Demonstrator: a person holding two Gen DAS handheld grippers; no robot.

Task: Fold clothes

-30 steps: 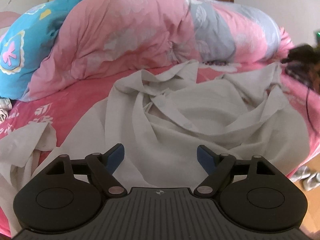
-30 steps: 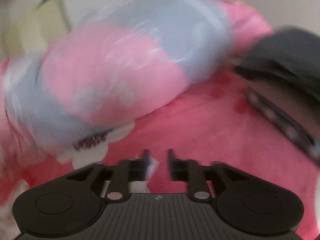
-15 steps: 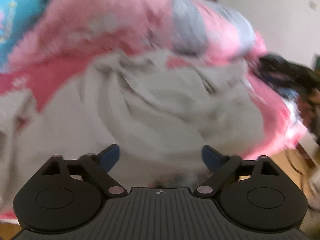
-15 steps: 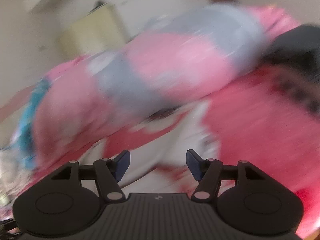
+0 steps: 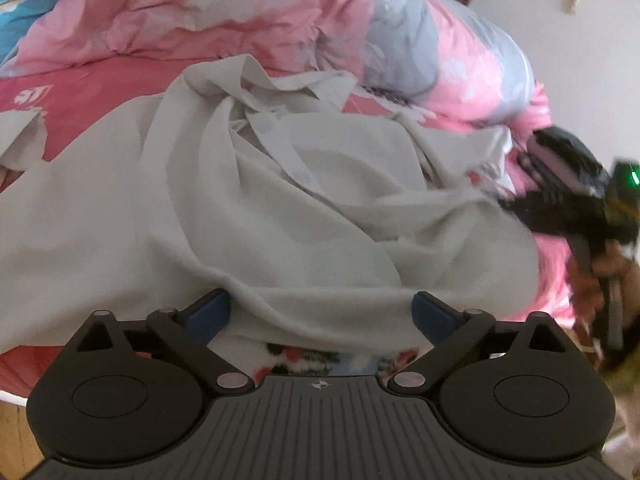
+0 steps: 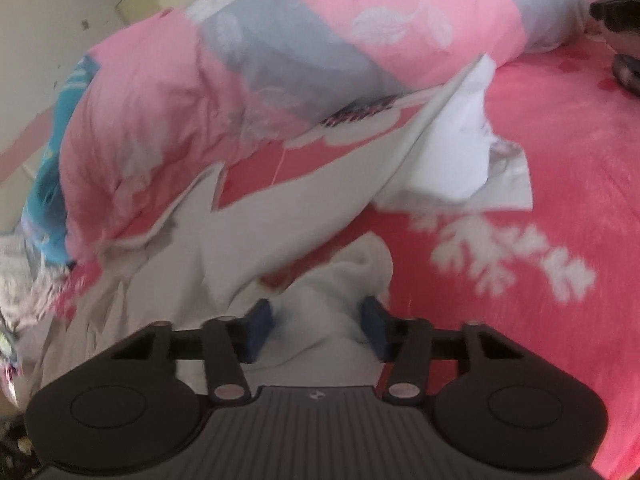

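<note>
A pale grey button-up shirt point(image 5: 320, 200) lies crumpled on the pink bedsheet point(image 5: 92, 80), collar toward the duvet. My left gripper point(image 5: 322, 314) is open wide at the shirt's near hem, with the hem fold lying between its blue pads. In the right wrist view the same shirt point(image 6: 280, 216) stretches away to the left. A bunched fold of it point(image 6: 340, 280) sits between the blue pads of my right gripper point(image 6: 318, 330), whose jaws stand partly apart around it. The right gripper's dark housing point(image 5: 560, 216) shows at the shirt's right side, held by a hand point(image 5: 600, 276).
A rolled pink and grey duvet point(image 5: 240, 12) point(image 6: 320, 40) runs along the far side of the bed, with a blue pillow point(image 6: 44, 168) at its left end. A dark object point(image 6: 616, 12) lies at the far right of the sheet point(image 6: 540, 160). Wooden floor point(image 5: 12, 440) shows below the bed edge.
The left gripper moved forward and down to the shirt's hem, staying open. The right gripper opened, swung left toward the shirt, and now has a fold between its pads.
</note>
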